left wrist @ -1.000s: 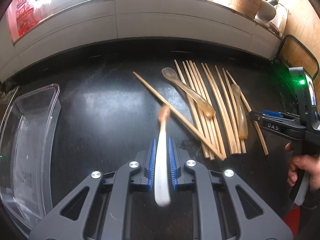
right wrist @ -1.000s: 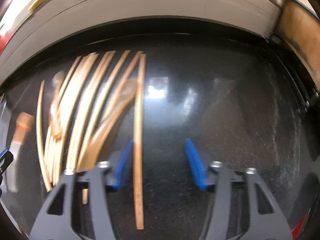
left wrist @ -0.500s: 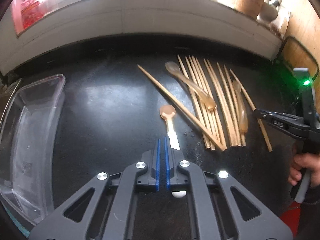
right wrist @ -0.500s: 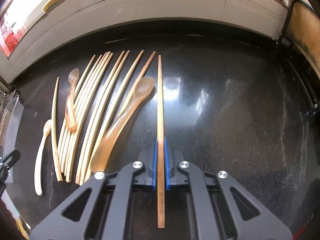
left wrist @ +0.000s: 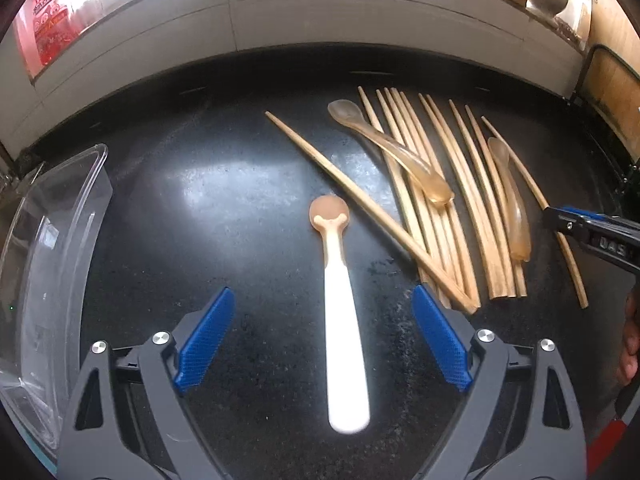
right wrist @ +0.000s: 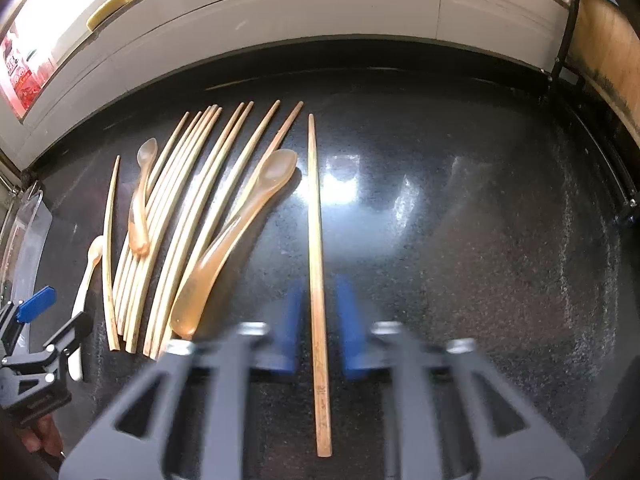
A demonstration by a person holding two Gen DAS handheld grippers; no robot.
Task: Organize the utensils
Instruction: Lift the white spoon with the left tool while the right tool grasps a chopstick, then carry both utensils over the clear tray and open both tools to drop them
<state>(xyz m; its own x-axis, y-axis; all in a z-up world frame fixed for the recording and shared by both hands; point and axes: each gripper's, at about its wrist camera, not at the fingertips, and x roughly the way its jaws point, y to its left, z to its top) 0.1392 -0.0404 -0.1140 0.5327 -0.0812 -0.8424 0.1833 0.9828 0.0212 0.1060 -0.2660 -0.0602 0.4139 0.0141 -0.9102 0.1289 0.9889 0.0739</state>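
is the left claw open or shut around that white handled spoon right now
Open. The left claw has just been opening; its blue pads stand well clear on either side of the white-handled spoon, which lies flat on the black counter.

Only clearly readable text: "DAS", seen upside down in the left wrist view, in light letters on the dark body of the right gripper [left wrist: 560,216] at the frame's right edge. Red packaging [left wrist: 52,36] behind the counter at top left carries white print, too small and blown out to read. A dark stamp near the bottom end of the single chopstick [right wrist: 318,264] is illegible.
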